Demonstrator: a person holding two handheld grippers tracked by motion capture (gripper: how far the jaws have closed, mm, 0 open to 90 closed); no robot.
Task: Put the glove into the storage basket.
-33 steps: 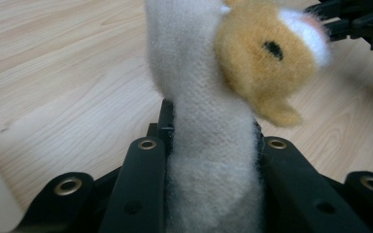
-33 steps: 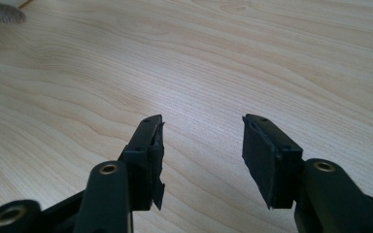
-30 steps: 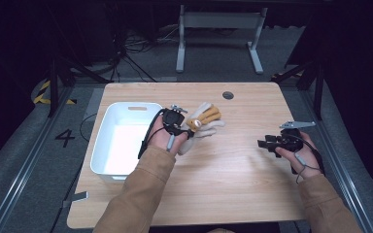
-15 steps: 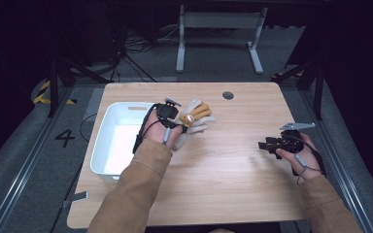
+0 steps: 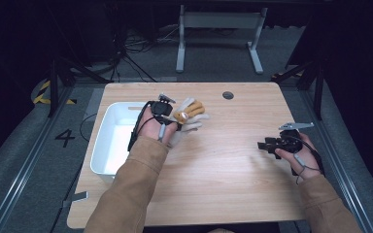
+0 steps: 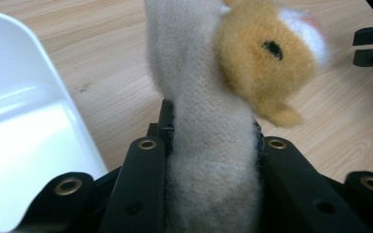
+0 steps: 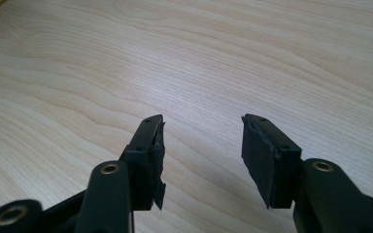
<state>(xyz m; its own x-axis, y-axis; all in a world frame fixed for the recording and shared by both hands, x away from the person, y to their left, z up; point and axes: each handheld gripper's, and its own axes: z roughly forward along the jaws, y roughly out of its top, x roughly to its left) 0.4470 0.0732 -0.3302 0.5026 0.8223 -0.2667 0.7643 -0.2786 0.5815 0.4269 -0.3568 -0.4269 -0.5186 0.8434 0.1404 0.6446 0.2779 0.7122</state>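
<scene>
A cream and orange plush toy [image 5: 190,115] hangs beside the white tub [image 5: 108,145], above the table's left half. My left gripper [image 5: 169,112] is shut on it. In the left gripper view the toy's cream body [image 6: 209,145] is squeezed between the two black jaws, and its orange head [image 6: 262,58] with a dark spot leans to the right. My right gripper [image 5: 266,145] rests at the table's right side, open with nothing between its fingers. The right gripper view has its pads [image 7: 156,160] spread over bare wood, the right gripper [image 7: 201,162] pointing across the table.
The white tub's rim [image 6: 39,97] lies just left of the held toy. A round cable hole [image 5: 228,95] sits in the light wooden table [image 5: 223,184] near its far edge. Dark floor and a metal stand [image 5: 213,34] lie beyond the table.
My left hand has carried the plush toy a little to the left and up, toward the white tub. The right hand has stayed where it was.
</scene>
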